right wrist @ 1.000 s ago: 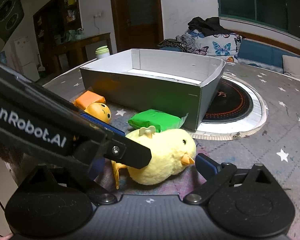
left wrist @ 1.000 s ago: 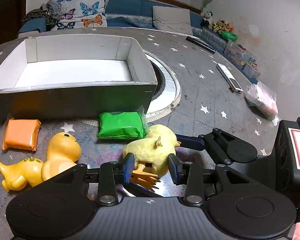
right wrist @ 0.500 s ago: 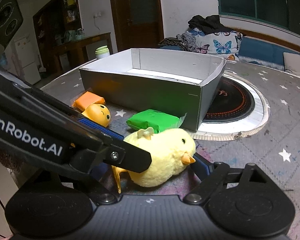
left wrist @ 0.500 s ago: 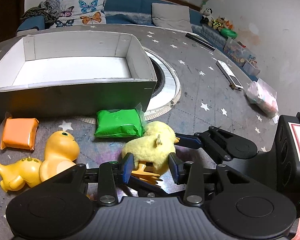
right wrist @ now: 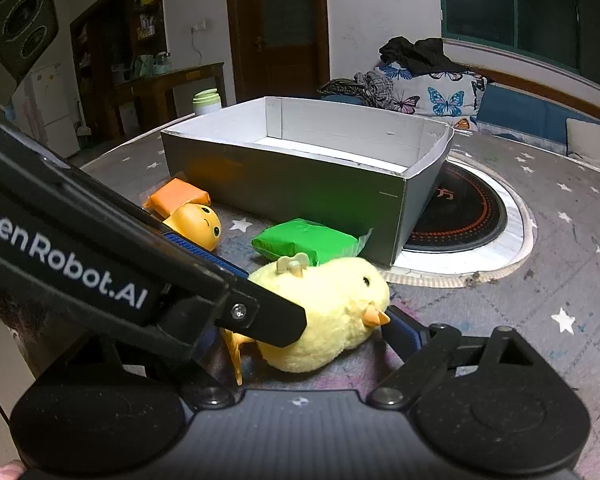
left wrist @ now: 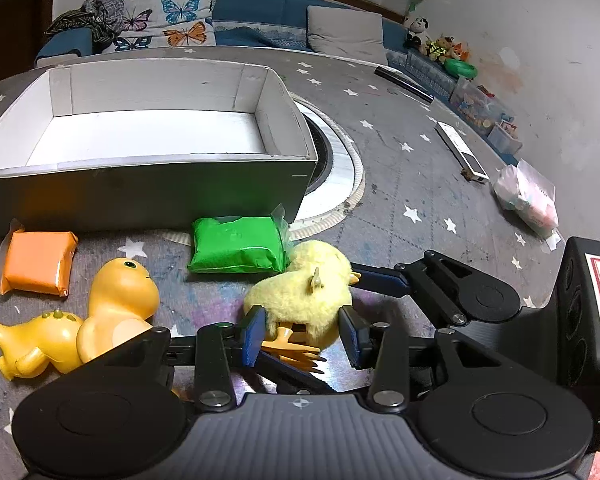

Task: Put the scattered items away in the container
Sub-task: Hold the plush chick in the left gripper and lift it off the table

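Left claw point(left wrist: 302, 334) nearer chick point(left wrist: 300, 300); eye point(right wrist: 366, 281) right-view only.

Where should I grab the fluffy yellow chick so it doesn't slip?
Grip the yellow plush chick across its round soft body, coming from its tail end. It lies on its side, and the orange feet are thin.

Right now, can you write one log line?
left gripper: open around chick | right gripper: open around chick | box: empty
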Demonstrator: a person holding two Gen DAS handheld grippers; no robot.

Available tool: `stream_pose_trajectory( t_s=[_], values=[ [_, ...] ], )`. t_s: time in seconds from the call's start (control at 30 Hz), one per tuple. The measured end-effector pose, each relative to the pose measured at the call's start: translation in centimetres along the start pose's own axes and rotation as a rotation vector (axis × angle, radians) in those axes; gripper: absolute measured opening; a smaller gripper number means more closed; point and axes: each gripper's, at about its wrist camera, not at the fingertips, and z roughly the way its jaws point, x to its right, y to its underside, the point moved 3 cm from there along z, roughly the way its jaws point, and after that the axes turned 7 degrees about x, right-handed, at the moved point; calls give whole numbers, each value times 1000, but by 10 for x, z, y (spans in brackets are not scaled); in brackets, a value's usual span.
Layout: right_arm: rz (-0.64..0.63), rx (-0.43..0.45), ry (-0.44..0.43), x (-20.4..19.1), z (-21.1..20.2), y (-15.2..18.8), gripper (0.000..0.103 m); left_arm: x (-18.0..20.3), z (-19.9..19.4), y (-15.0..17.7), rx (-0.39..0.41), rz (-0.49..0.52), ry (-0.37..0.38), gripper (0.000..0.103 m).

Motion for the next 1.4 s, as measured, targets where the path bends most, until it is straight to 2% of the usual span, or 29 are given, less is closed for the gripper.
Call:
stream_pose_trajectory(
  t_s=[0.53, 0.87, 1.07, 1.4],
  values=[
    [7, -4, -9, 2, -6, -3, 83, 0, -4, 1, 17, 8, 3, 39],
    [-27, -11, -14, -2, -6, 2, 84, 6, -4, 7, -3, 62, -19, 39],
    [-43, -1, 3, -2, -6, 2, 89, 2, -3, 5, -4, 36, -8, 39],
    [-56, 6, 1, -1, -2, 1, 89, -7, -1, 2, -13, -19, 16, 41]
  ],
)
